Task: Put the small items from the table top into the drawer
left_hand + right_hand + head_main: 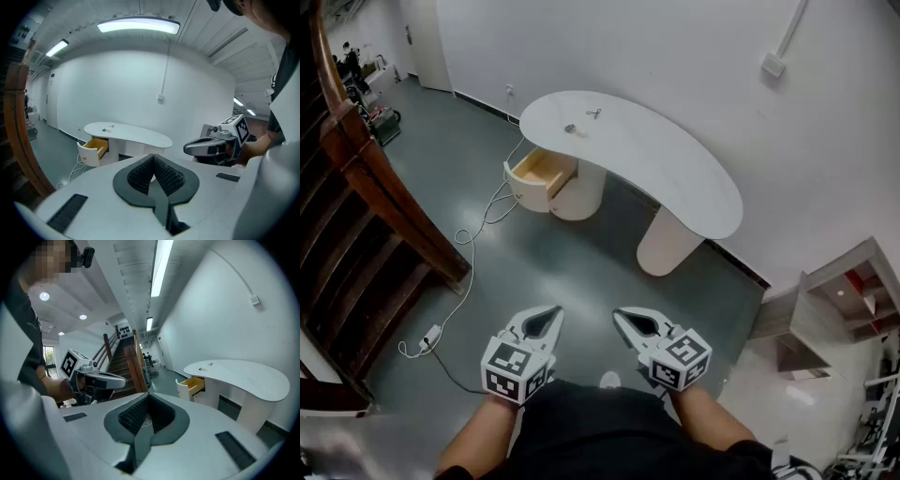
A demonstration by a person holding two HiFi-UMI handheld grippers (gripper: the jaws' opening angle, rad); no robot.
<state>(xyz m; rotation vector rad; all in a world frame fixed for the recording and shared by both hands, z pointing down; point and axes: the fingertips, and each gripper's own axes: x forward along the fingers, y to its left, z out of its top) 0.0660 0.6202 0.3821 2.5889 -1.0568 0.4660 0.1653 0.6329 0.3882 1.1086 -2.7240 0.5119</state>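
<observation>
A white kidney-shaped table [675,164] stands far ahead by the wall. Two small items lie at its far left end: a round dark piece [570,128] and a thin metal piece [593,113]. Under that end a drawer [542,172] with a wooden inside is pulled out. Both grippers hang low near the person's body, well short of the table. The left gripper [551,317] and right gripper [624,319] are shut with nothing in them. In the left gripper view its pads [161,171] meet at the tip, with the table [136,133] beyond. The right gripper view shows the table [248,376] and drawer [193,385].
A wooden staircase [366,197] runs down the left side. A white cable with a power strip [431,334] lies on the grey floor between the stairs and the table. A low shelf unit [844,300] stands at the right by the wall.
</observation>
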